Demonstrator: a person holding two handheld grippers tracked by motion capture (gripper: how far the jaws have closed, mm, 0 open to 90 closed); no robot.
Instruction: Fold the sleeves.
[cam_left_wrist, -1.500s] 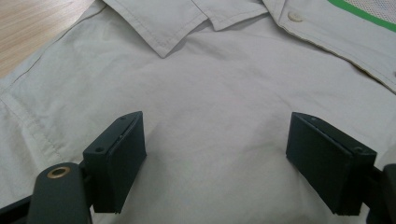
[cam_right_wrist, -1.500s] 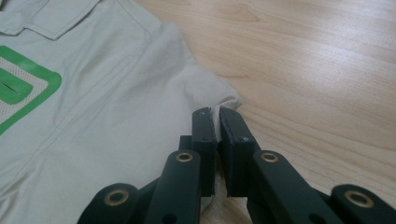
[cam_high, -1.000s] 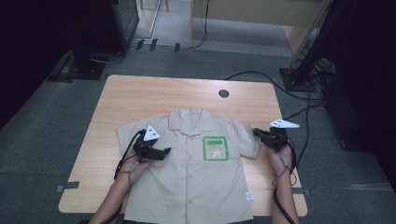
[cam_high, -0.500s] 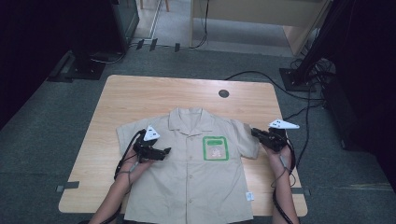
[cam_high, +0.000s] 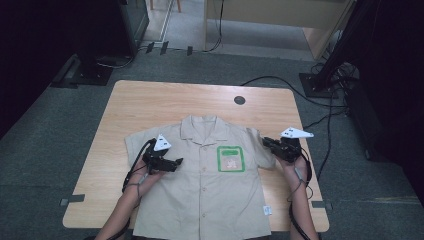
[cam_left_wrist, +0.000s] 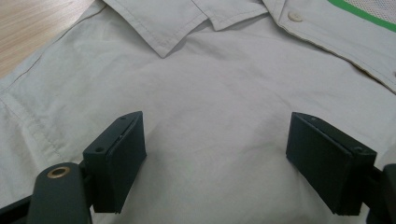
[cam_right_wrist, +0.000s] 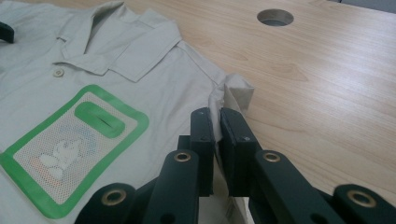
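Right tool (cam_right_wrist: 217, 135) pinching shirt (cam_right_wrist: 42, 88) sleeve (cam_right_wrist: 236, 91)

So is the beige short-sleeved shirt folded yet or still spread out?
Spread: the beige short-sleeved shirt lies flat, front up, on the wooden table. One sleeve edge is pinched by the right gripper.

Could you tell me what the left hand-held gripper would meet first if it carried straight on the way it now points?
Probably the shirt itself: the left hand-held gripper has open jaws low over the chest fabric, aimed toward the collar. How steeply it tilts is unclear.
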